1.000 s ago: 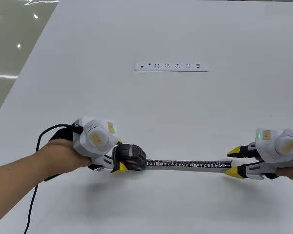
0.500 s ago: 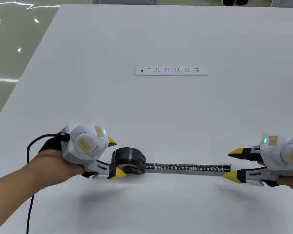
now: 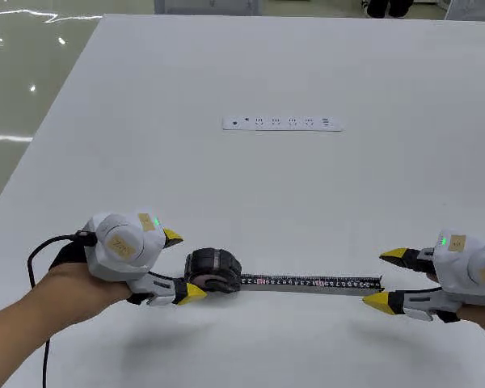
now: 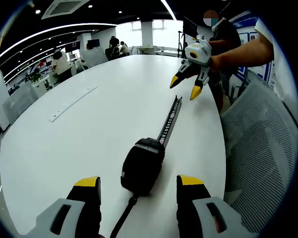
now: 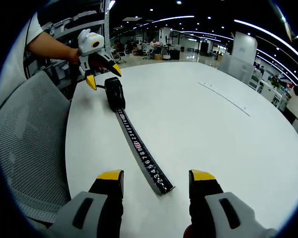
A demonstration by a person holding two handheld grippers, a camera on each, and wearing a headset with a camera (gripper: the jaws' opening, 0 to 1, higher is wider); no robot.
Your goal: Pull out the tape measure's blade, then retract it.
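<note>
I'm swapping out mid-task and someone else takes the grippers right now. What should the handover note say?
Left gripper: open, holding nothing. Its fingers sit just behind the tape measure case, not touching it.
Right gripper: open, holding nothing. The blade's end lies between its fingers, ungripped.
Things: the case sits on the white table; the blade is drawn out and lies flat toward the right gripper.
Done: blade pulled out.
Left: retract it, probably by steadying the case with the left gripper while the blade feeds back in.
</note>
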